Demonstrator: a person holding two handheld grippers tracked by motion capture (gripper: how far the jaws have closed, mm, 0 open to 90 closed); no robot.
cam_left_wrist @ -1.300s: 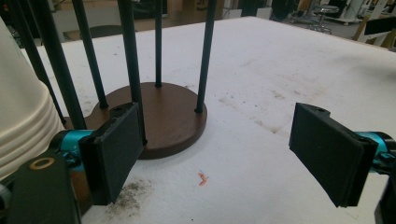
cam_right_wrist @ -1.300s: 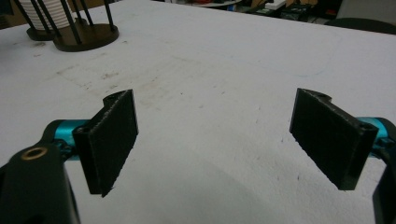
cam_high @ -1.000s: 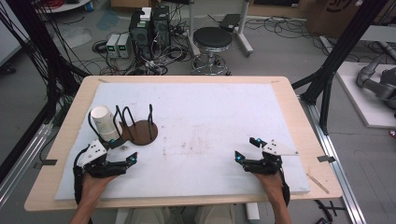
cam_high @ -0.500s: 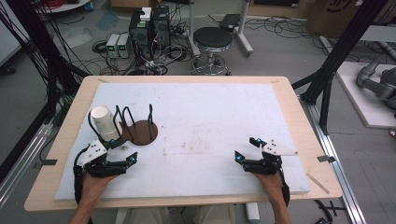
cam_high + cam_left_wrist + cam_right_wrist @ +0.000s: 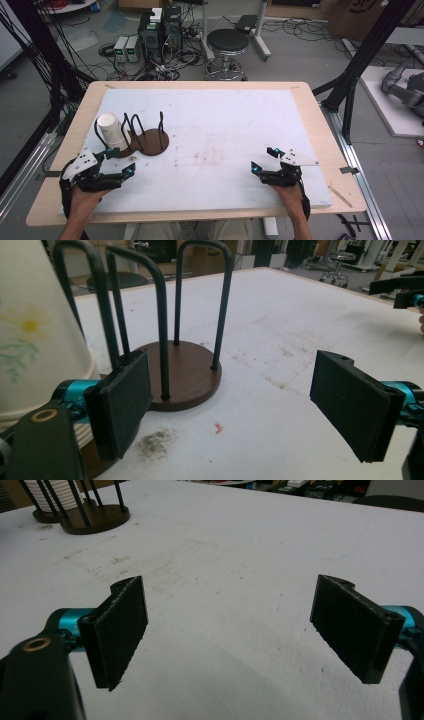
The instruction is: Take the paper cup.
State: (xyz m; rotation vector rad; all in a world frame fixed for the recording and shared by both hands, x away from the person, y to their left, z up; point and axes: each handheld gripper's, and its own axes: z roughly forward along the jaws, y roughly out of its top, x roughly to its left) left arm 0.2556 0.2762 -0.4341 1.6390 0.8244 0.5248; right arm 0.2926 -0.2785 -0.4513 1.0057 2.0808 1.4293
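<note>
Claws are both gaping wide and gripping nothing: your left claw [image 5: 117, 162] is sitting just short of the dark wooden rack with black wire hoops [image 5: 150, 140], its stacked white paper cups [image 5: 112, 131] ahead-left; your right claw [image 5: 263, 161] is resting well apart on the white counter [image 5: 225, 115].

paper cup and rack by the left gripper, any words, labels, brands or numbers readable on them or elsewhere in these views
None can be read.
Paper cup: a printed yellow flower with green leaves, no lettering.
Wire rack on its round brown base: no label.
Left gripper and right gripper: plain black pads, no marks.
Cardboard box behind the table: dark print, cut off and too blurred to read.
</note>
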